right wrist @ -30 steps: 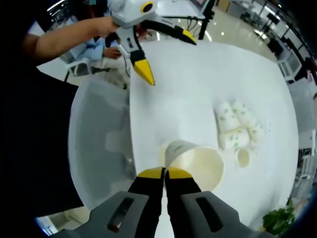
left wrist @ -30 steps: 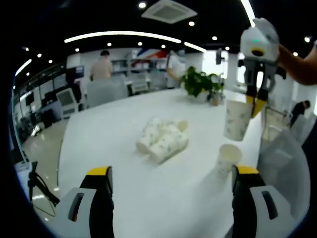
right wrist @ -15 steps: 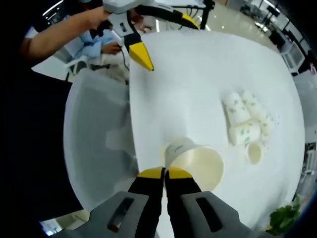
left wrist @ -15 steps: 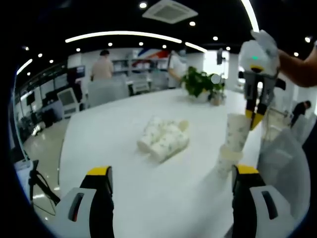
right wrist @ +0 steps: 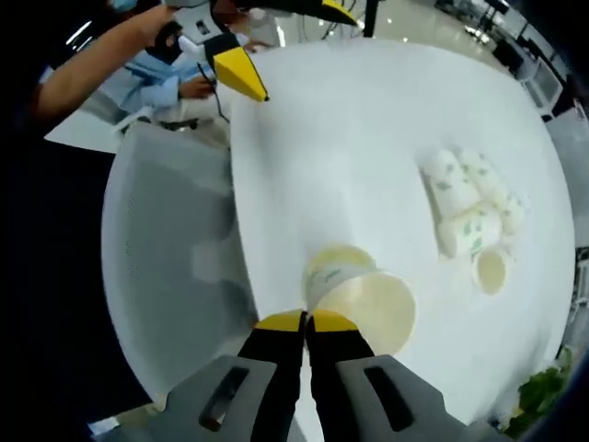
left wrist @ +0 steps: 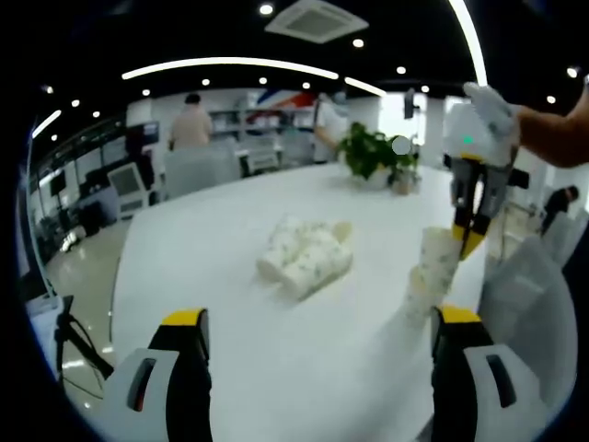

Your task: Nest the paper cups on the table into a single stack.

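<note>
My right gripper [right wrist: 306, 321] is shut on the rim of a printed paper cup [right wrist: 364, 300]. That cup [left wrist: 441, 260] sits partly inside a second upright cup [left wrist: 419, 296] on the white table [left wrist: 230, 304]. In the left gripper view the right gripper [left wrist: 466, 241] hangs above this pair, at the table's right edge. A pile of several cups [left wrist: 304, 253] lies on its side mid-table, and the same pile [right wrist: 467, 207] sits at the right of the right gripper view. My left gripper [left wrist: 317, 336] is open and holds nothing; from the other side the left gripper [right wrist: 285, 41] hovers over the far table edge.
A white chair [right wrist: 166, 267] stands against the table edge beside the nested cups. A potted plant [left wrist: 373, 152] sits at the table's far end. One loose cup [right wrist: 490, 270] lies with its mouth showing next to the pile. People stand in the office behind.
My right gripper has come down with its cup, which now sits partly in the standing cup instead of hanging above it. The left gripper has stayed open and in place.
</note>
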Demonstrator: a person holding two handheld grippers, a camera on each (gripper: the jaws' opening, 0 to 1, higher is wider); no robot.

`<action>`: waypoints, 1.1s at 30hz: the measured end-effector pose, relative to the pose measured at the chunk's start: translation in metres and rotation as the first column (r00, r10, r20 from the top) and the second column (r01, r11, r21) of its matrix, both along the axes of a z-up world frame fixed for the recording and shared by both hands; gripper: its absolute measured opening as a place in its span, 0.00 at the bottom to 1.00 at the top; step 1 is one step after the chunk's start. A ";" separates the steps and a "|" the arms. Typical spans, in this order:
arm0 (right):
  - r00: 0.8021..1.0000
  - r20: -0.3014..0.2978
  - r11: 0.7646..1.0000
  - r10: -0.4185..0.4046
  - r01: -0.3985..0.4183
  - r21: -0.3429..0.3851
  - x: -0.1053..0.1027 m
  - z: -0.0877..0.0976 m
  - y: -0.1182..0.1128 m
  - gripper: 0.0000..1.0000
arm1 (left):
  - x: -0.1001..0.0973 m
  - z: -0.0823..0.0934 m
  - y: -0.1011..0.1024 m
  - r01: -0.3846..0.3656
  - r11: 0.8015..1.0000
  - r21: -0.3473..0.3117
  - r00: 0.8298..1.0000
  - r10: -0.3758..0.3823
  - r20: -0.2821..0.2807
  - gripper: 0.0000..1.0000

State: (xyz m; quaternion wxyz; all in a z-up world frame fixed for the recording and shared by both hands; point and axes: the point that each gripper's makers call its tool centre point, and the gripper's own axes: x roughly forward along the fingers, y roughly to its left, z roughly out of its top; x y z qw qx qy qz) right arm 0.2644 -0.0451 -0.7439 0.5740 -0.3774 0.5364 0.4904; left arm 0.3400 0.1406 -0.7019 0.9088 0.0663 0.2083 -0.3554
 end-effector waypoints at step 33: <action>0.999 -0.004 0.999 -0.038 0.038 0.005 0.001 -0.025 0.002 0.00 | -0.002 -0.002 0.002 0.005 1.000 0.019 1.000 -0.005 -0.002 0.99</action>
